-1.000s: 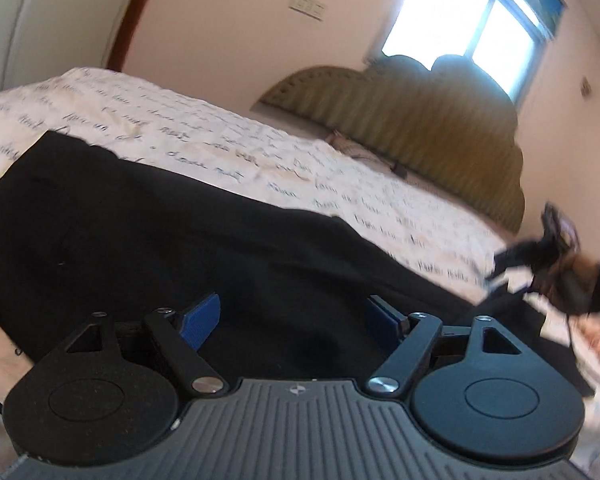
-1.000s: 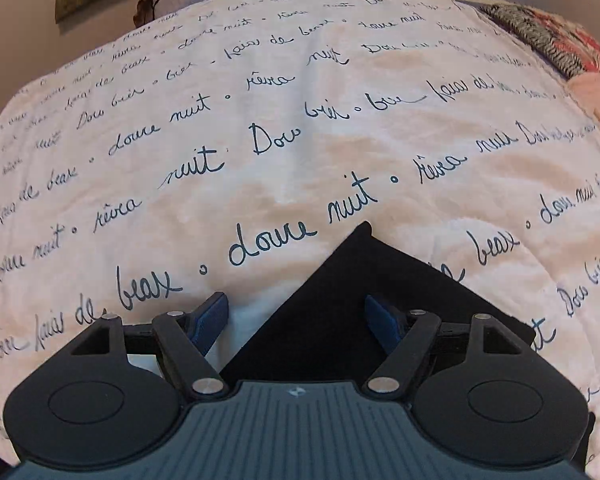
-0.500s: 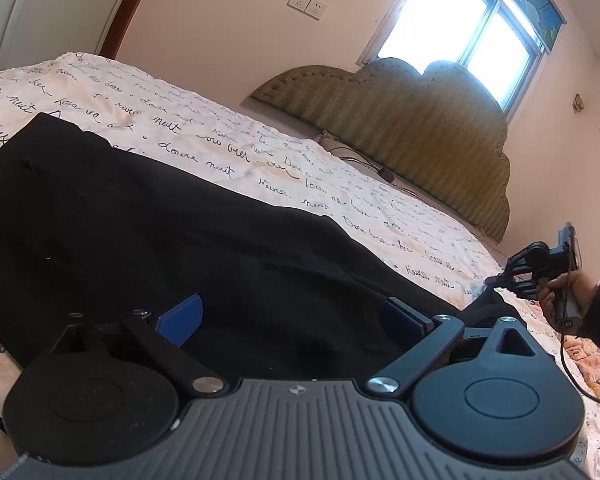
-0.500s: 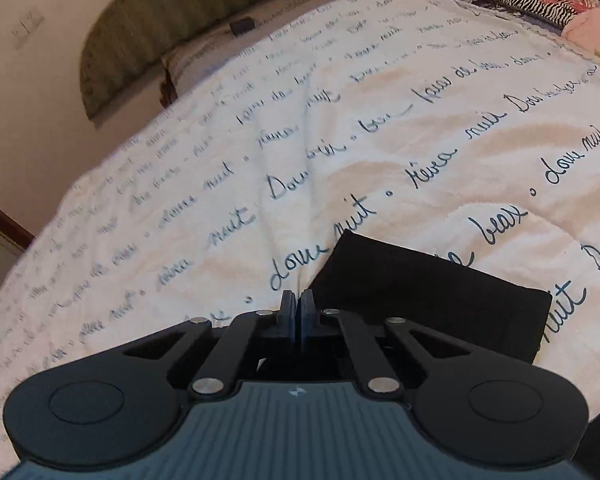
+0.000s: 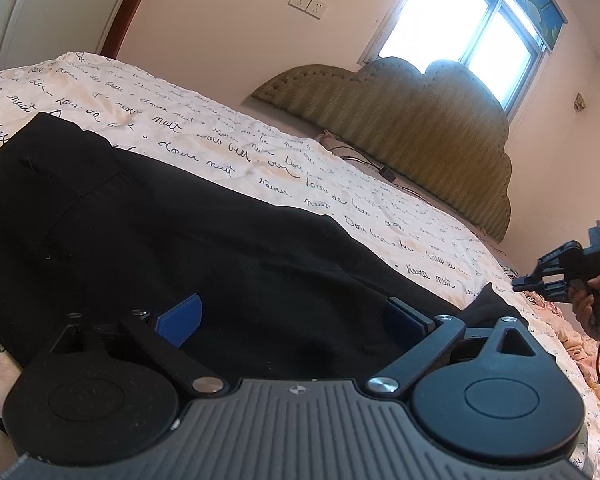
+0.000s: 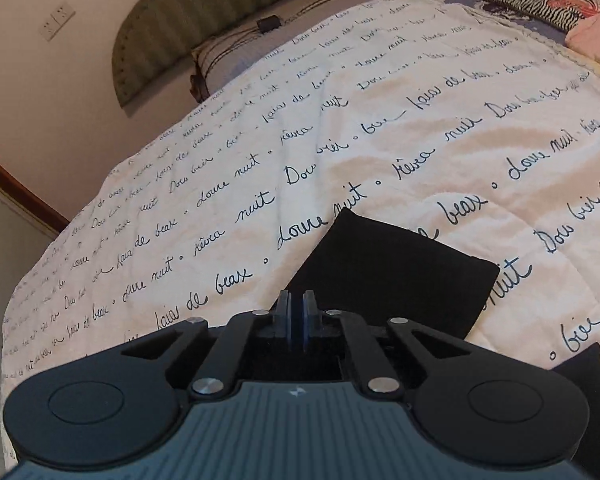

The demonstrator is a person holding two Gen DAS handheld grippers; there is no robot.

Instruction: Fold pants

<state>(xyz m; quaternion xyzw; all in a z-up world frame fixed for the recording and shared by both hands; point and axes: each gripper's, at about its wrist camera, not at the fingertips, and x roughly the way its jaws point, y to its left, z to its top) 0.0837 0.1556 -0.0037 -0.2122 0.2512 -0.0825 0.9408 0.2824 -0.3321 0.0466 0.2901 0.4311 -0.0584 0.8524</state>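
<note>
Our black pants (image 5: 188,248) lie lengthwise across the bed (image 5: 380,216), filling the left and centre of the left wrist view, no cross fold visible yet. Left tool (image 5: 296,312) spread wide above them; right tool (image 6: 298,316) pinched together, apparently gripping nothing.

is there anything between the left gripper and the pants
Nothing visible. The left gripper is open right over the black pants, dark fabric showing directly between its blue pads; no other object lies between them.
</note>
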